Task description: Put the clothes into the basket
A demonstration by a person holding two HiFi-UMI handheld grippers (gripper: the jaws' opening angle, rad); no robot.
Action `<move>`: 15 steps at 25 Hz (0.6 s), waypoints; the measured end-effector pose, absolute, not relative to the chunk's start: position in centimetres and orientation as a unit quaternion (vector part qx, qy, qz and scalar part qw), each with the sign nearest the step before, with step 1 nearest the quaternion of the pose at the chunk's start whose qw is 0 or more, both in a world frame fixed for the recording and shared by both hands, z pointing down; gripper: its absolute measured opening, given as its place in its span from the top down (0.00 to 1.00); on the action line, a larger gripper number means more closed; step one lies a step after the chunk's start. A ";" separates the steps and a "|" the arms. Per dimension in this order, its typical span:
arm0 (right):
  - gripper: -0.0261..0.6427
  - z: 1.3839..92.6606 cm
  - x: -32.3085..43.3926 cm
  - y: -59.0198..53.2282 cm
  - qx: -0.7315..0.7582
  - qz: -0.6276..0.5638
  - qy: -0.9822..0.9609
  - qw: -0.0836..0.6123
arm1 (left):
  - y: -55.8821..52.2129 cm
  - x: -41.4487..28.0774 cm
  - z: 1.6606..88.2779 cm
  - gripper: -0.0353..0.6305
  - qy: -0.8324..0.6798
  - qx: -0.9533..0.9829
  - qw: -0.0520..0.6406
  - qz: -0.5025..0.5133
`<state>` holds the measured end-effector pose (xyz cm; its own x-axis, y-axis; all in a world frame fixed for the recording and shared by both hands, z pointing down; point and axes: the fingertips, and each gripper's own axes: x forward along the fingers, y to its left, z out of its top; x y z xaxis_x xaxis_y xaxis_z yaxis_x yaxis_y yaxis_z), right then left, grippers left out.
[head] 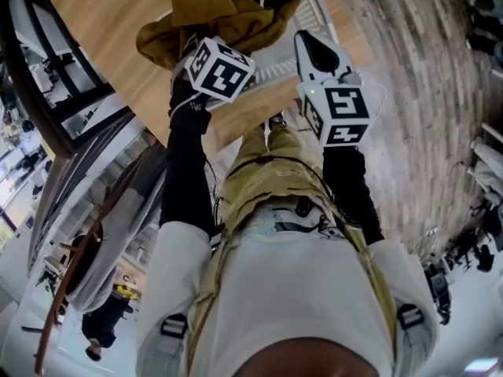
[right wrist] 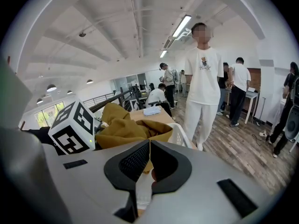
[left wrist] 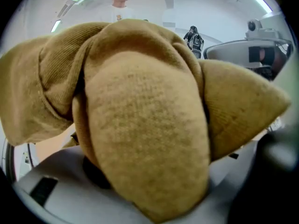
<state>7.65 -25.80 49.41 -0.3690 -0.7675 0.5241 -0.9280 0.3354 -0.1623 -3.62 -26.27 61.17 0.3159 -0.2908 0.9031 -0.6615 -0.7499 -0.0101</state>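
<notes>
A mustard-yellow garment [head: 228,10] hangs bunched from my left gripper [head: 200,44] over the wooden table [head: 102,22]. In the left gripper view the fabric [left wrist: 145,125] fills the frame and hides the jaws. Just right of it is the slatted white basket [head: 281,67], whose rim [right wrist: 181,135] shows in the right gripper view beside the garment [right wrist: 124,127]. My right gripper [head: 313,49] hovers at the basket's near side with its black pads [right wrist: 135,160] pressed together and nothing between them.
A person in white clothes [right wrist: 203,78] stands on the wood floor beyond the table, and several more people are further back. A folded pale cloth [right wrist: 152,110] lies at the table's far end. A chair with a grey garment [head: 94,250] is at my lower left.
</notes>
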 end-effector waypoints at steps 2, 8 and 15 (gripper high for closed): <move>0.93 49.7 7.4 -25.9 0.531 0.224 -0.796 0.183 | -26.1 -3.2 62.3 0.47 -0.284 0.791 0.190 0.507; 0.93 51.1 6.6 -26.0 0.522 0.246 -0.795 0.186 | -25.7 -2.4 65.6 0.47 -0.244 0.794 0.192 0.523; 0.93 53.5 6.3 -26.0 0.522 0.276 -0.776 0.224 | -25.3 -2.8 68.3 0.47 -0.215 0.784 0.182 0.553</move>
<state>6.32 -25.98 53.47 -0.3553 -0.6861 0.6349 -0.9329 0.3029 -0.1947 -2.80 -25.30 68.26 0.2969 -0.1356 0.9452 -0.5384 -0.8413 0.0484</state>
